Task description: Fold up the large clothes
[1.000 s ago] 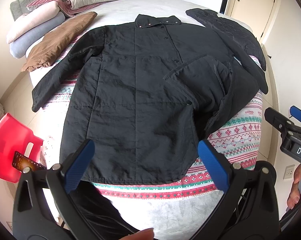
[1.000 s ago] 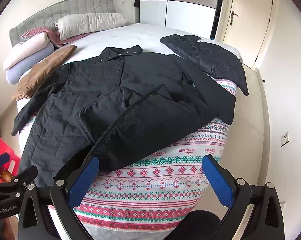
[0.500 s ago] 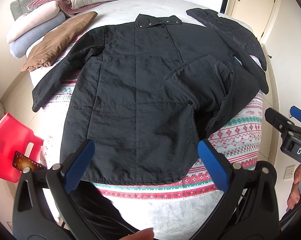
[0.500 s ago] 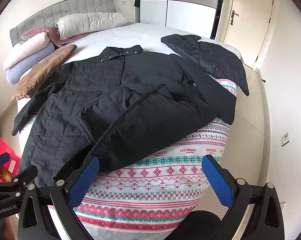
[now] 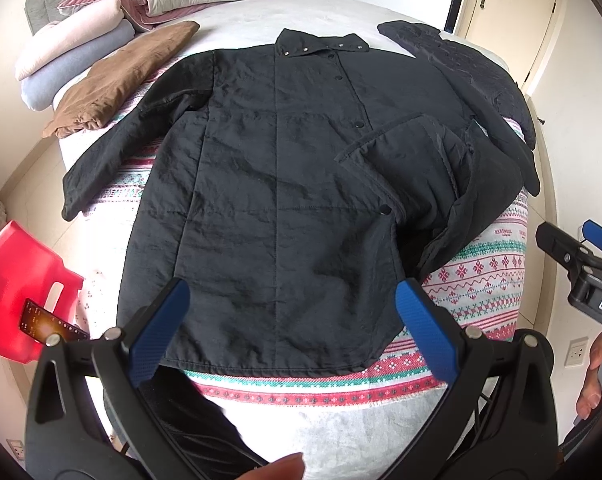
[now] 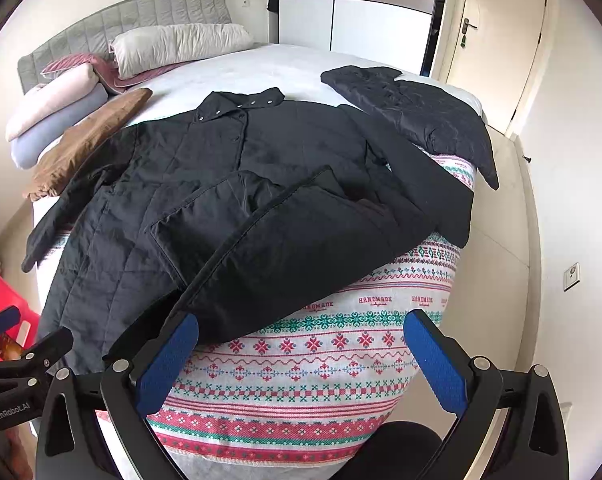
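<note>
- The coat [image 5: 277, 184] is black and lies flat on the bed [image 5: 341, 436], with the collar toward the headboard [image 6: 141, 12] and the hem near the foot end.
- Its front is closed with snaps, but the lower right flap is turned back, so the lining shows there.
- One sleeve lies straight out toward the stool [image 5: 17, 292] side; the other sleeve runs along the far edge of the bed, toward the door [image 6: 497, 52].
- The coat rests on a patterned blanket [image 6: 309, 364] with red and green bands, which hangs over the foot of the bed.
- The left gripper [image 5: 289, 312] hovers above the hem; its fingers [image 5: 161, 332] are wide apart and hold nothing.
- The right gripper [image 6: 301, 348] hangs over the blanket, just beside the turned-back flap; its fingers [image 6: 433, 356] are also spread wide and hold nothing.
- A second dark jacket [image 6: 413, 116] lies near the far right corner of the bed, touching the coat's sleeve.
- A brown garment [image 5: 121, 80] lies beside the coat's left sleeve.
- Rolled pillows [image 5: 73, 60] are stacked near the headboard.
- A red stool stands on the floor beside the bed.
</note>
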Available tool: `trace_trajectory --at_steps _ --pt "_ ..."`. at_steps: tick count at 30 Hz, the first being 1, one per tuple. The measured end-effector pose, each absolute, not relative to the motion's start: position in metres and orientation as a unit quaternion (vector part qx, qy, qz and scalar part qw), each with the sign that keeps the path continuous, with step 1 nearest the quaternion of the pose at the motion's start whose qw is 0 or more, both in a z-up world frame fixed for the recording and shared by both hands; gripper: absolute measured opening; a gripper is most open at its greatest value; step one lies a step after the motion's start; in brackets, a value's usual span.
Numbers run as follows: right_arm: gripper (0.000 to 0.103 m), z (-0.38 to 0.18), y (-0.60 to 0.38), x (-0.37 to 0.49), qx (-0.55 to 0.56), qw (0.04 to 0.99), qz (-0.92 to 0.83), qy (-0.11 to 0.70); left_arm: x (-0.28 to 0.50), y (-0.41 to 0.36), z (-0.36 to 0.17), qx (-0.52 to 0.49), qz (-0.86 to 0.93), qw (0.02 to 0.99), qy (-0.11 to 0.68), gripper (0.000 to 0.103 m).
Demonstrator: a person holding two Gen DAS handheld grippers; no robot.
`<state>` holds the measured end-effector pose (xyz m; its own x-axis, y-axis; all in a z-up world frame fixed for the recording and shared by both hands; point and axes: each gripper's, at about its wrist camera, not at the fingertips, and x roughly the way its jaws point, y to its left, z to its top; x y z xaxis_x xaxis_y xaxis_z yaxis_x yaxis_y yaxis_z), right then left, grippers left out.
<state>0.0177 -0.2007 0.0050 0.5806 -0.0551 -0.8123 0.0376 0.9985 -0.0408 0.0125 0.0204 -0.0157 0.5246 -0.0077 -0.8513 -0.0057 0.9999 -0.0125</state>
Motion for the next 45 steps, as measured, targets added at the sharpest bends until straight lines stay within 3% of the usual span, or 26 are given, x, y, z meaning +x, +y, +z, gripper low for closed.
trace_trajectory --at_steps 10,21,24,27,28,31,37,42,45 --pt "0.103 0.018 -0.227 0.053 -0.018 0.885 0.019 0.464 0.027 0.040 -0.009 0.054 -0.043 0.880 0.470 0.103" --pt "0.101 -0.012 -0.263 0.201 0.058 0.841 0.067 0.534 0.050 0.123 -0.027 0.013 -0.009 0.866 0.500 0.103" --pt "0.087 -0.043 -0.263 0.234 0.056 0.818 0.049 0.570 0.055 0.138 -0.041 -0.002 0.000 0.857 0.516 0.103" --pt "0.046 -0.073 -0.267 0.246 0.074 0.789 0.053 0.608 0.058 0.150 -0.051 -0.012 0.006 0.850 0.527 0.103" --pt "0.022 -0.078 -0.269 0.246 0.086 0.781 0.061 0.616 0.059 0.153 -0.055 -0.012 0.010 0.848 0.530 0.103" --pt "0.013 -0.062 -0.276 0.222 0.083 0.798 0.071 0.593 0.059 0.164 -0.062 -0.015 0.011 0.844 0.537 0.103" --pt "0.011 0.000 -0.292 0.119 0.013 0.833 0.070 0.548 0.047 0.163 -0.062 -0.017 -0.031 0.849 0.527 0.103" --pt "0.023 0.017 -0.328 0.036 -0.023 0.826 0.027 0.563 0.029 0.129 -0.059 0.008 -0.099 0.850 0.517 0.103" --pt "0.040 0.025 -0.340 0.004 -0.009 0.831 0.021 0.556 0.018 0.096 -0.055 0.012 -0.165 0.842 0.513 0.103"
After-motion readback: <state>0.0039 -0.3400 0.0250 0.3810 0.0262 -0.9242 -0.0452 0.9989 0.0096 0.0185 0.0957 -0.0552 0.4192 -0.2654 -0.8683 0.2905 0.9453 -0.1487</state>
